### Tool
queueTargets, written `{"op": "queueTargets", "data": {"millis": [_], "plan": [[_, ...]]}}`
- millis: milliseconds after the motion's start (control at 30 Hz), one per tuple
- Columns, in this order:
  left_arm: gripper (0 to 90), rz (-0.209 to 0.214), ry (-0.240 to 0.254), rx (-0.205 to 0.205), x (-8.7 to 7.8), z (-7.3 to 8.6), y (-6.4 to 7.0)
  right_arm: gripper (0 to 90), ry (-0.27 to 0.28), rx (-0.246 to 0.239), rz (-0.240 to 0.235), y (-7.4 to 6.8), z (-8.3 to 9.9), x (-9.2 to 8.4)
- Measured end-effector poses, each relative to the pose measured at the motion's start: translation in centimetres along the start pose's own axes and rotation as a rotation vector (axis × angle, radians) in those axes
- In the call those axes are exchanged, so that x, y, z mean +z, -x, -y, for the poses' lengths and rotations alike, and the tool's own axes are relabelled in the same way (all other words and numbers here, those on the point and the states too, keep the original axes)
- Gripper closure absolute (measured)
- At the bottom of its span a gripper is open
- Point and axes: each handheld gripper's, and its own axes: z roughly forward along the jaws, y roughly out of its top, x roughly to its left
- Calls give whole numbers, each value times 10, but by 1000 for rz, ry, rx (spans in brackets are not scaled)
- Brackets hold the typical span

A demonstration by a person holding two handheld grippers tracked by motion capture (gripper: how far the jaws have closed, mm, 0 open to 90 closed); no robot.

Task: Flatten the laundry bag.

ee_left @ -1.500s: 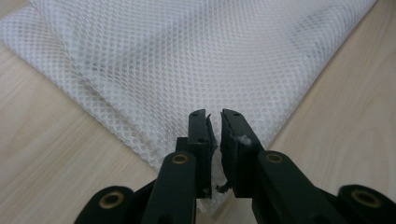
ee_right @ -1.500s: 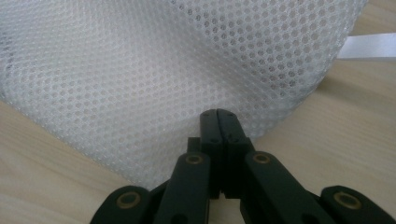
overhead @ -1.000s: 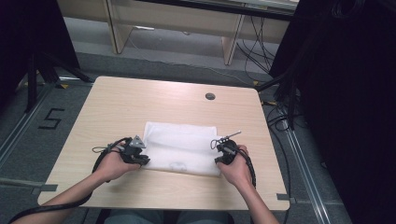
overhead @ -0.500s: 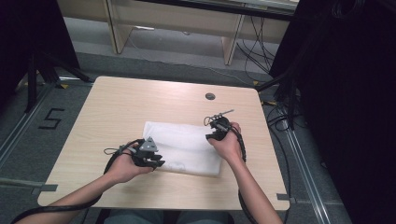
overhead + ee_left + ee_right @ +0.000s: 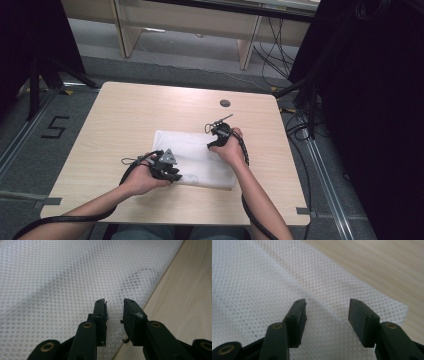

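Observation:
A white mesh cloth (image 5: pixel 192 152) lies folded flat on the wooden table (image 5: pixel 150 110). My left gripper (image 5: pixel 175 175) rests at the cloth's near-left edge. Its jaws have just been opening and stand a little apart over the mesh (image 5: pixel 62 277), with nothing pinched in the left gripper (image 5: pixel 115 305). My right gripper (image 5: pixel 214 141) is over the cloth's far-right part. Its jaws have also just been opening, and the right gripper (image 5: pixel 328 302) now spans a folded edge of the cloth (image 5: pixel 262 277) without pressing on it.
A round cable hole (image 5: pixel 225 103) sits in the tabletop beyond the cloth. Bare wood (image 5: pixel 374 265) surrounds the cloth on all sides. Cables trail from both grippers toward the near table edge.
My right hand has moved from the cloth's near-right corner to its far-right part, and its jaws have spread. My left hand has slid a little to the right along the near edge.

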Motion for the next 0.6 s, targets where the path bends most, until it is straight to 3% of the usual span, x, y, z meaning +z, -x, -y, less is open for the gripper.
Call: {"op": "queueTargets", "data": {"millis": [33,67,100,167,200,333,400,433,467,567,600], "plan": [[719,5,-4,-5,1,0,1,550,-23,-25,-11,-2,1,4],[721,3,-15,4,1,0,0,574,-30,-19,-15,-3,1,5],[728,3,-17,32,2,0,0,605,-18,-42,-20,-3,1,6],[734,2,-19,16,3,-1,1,644,-25,-46,-28,-4,1,6],[744,4,-16,18,4,-1,0,761,-42,-59,-56,-7,0,5],[752,1,-16,19,5,0,0,877,-51,-81,-38,-13,-2,5],[758,-4,-16,16,5,0,1,896,-63,-91,-23,-15,-3,5],[760,-5,1,-7,6,0,2,898,-70,-95,-19,-17,-4,4],[760,-12,-22,40,4,-1,1,899,-73,-100,-14,-18,-4,4],[767,-22,-32,15,5,-3,2,899,-53,-99,-24,-18,-7,-5],[769,-24,-32,27,5,-4,2,899,-48,-85,-25,-20,-8,-11]]}}
